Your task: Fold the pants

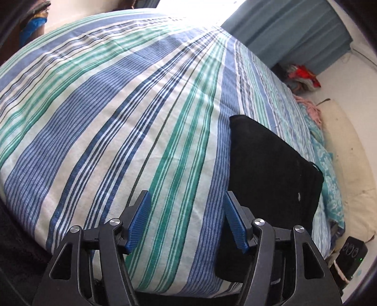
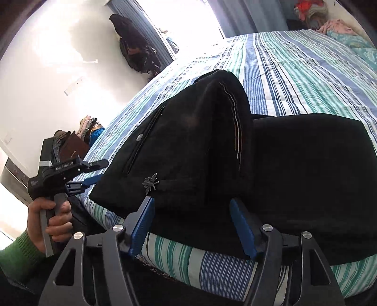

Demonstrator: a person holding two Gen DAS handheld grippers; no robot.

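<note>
The black pants (image 2: 235,153) are seen bunched at the bed's (image 2: 306,70) near edge, directly ahead of the right gripper (image 2: 192,226), whose jaws stand released around nothing; the left gripper (image 1: 186,221), likewise unclenched, is kept left, farther off

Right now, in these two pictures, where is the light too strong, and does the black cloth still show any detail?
Left wrist view: the window is blown out white, and the black pants are a flat dark patch. Right wrist view: glare washes out the wall and window; the pants show a seam, a button and a zip line. Both views bend the striped bedcover strongly.
</note>
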